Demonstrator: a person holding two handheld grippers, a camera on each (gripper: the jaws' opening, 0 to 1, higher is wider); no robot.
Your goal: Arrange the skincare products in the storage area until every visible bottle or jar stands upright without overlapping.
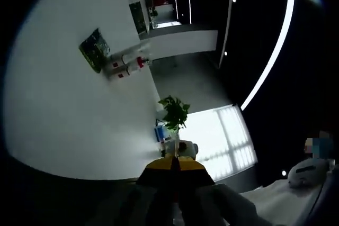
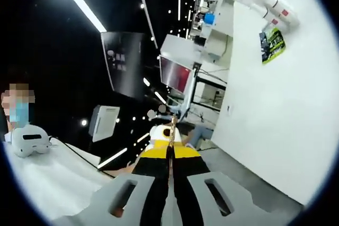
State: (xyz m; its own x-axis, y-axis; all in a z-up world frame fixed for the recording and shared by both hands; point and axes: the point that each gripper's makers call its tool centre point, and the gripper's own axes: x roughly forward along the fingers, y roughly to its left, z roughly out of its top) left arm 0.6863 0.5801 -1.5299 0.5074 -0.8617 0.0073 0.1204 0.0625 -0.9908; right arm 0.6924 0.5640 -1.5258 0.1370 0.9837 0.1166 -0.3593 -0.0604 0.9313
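left hand-held gripper: jaws pressed together, nothing between them, and honestly it's aimed way up at a white wall and a black ceiling, not at any storage area.

right hand-held gripper: same deal, jaws shut tight with nothing pinched, pointing off across the room.

skincare products: can't spot a single bottle or jar of the task's kind in either view, so I can't say where they stand or how many need fixing. They're somewhere outside what both cameras look at.

what could go wrong: my guess is the big risk is moving in blind. With both cameras rolled sideways and pointed high, swinging down toward the products with closed jaws could knock upright bottles over before anything gets lined up.

other risk: the white cloth-covered desk edge sits close under the right gripper, so a careless drop could snag the cloth.

counts, left gripper view: one green poster on the wall, two white canisters with red fittings beside it, one leafy plant, one bright window, one long ceiling light strip.

counts, right gripper view: one white headset-like thing on the desk, one dark wall screen, one person seated in the distance.
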